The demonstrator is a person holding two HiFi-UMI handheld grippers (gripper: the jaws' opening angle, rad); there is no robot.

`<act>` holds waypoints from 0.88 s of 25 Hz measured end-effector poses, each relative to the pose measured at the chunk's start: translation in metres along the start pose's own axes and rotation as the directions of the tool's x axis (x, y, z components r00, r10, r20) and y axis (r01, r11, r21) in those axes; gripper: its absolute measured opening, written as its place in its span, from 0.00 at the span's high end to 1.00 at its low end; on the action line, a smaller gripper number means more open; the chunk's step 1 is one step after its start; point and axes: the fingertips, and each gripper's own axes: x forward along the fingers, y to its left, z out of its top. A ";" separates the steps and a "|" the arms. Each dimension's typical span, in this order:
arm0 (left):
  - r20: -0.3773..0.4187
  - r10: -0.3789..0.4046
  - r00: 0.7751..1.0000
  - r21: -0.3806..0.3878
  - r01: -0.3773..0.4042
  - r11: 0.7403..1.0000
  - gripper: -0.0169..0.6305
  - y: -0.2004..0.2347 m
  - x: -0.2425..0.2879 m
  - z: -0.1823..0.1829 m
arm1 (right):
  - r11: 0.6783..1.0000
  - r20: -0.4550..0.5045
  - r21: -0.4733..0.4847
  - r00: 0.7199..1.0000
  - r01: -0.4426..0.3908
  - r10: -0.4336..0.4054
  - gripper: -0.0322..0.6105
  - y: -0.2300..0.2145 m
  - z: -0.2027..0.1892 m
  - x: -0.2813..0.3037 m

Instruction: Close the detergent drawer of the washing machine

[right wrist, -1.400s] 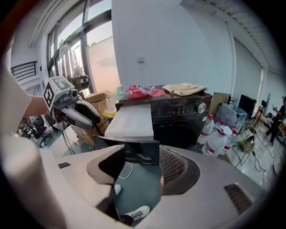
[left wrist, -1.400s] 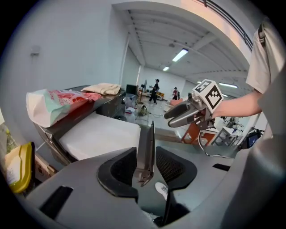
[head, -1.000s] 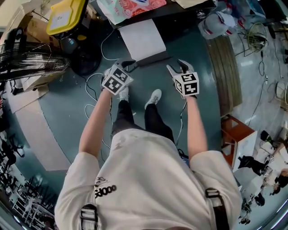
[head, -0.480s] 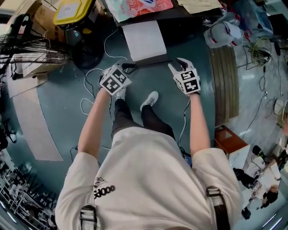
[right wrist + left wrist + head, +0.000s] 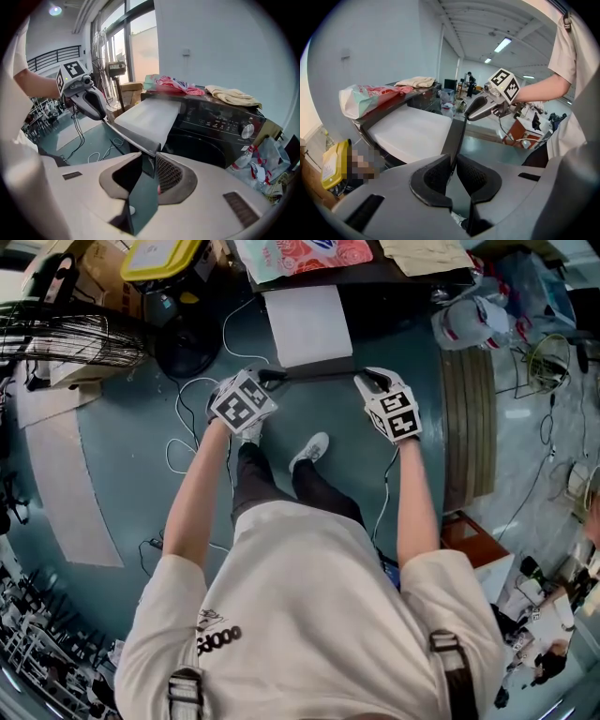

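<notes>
The washing machine's [image 5: 213,123] drawer stands pulled out, its white top [image 5: 307,324] ending in a thin dark front panel [image 5: 314,374]. My left gripper [image 5: 267,379] is at the panel's left end and my right gripper [image 5: 368,381] at its right end. In the left gripper view the panel's edge [image 5: 455,136] runs down between my left gripper's [image 5: 453,171] pads, which pinch it. In the right gripper view the panel's corner [image 5: 149,161] fills the gap of my right gripper [image 5: 149,172]. Both pairs of jaws have just been closing on the panel.
A patterned bag [image 5: 305,254] and cloth [image 5: 234,97] lie on the machine's top. A yellow container [image 5: 164,257], a dark round thing [image 5: 187,348] and loose cables [image 5: 187,427] lie on the floor at left. A long ribbed roll [image 5: 467,418] lies at right. The person's shoe [image 5: 314,448] is below the drawer.
Both grippers have closed in on the ends of the drawer's front panel, and the right one has rolled. The hands have hardly shifted; the head view has drifted a little.
</notes>
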 end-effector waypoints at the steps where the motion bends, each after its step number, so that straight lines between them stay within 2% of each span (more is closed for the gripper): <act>1: 0.004 0.001 1.000 0.006 -0.001 1.000 0.89 0.000 -0.001 0.000 | 1.000 0.001 0.001 1.000 0.004 -0.004 0.82 0.000 0.001 0.000; 6: 0.009 0.005 1.000 0.032 -0.005 0.999 0.89 -0.001 -0.001 0.001 | 1.000 -0.001 0.028 1.000 0.010 -0.010 0.82 0.001 0.001 -0.002; 10: 0.007 -0.028 1.000 0.010 0.028 1.000 0.88 -0.004 0.001 -0.002 | 0.998 0.011 0.054 1.000 0.016 -0.017 0.82 -0.001 -0.001 -0.002; 12: -0.030 -0.052 0.998 0.021 0.052 0.998 0.76 -0.006 0.001 -0.009 | 0.998 0.010 0.058 1.000 0.019 -0.019 0.82 0.000 -0.001 -0.001; 13: -0.048 -0.054 0.997 0.035 0.056 0.998 0.76 -0.006 0.002 -0.012 | 0.998 0.009 0.059 1.000 0.020 -0.020 0.82 0.000 -0.001 -0.001; 15: -0.060 -0.047 0.997 0.048 0.050 0.998 0.79 -0.004 0.002 -0.016 | 0.998 0.010 0.059 1.000 0.021 -0.022 0.81 0.000 0.001 -0.001; 17: -0.051 -0.033 0.998 0.039 0.035 0.999 0.86 0.001 0.002 -0.017 | 0.998 0.008 0.063 1.000 0.020 -0.021 0.81 0.001 0.001 0.000; 22: -0.048 -0.024 0.999 0.039 0.026 0.999 0.87 0.004 0.001 -0.017 | 0.997 0.001 0.069 1.000 0.023 -0.023 0.81 0.000 0.003 0.000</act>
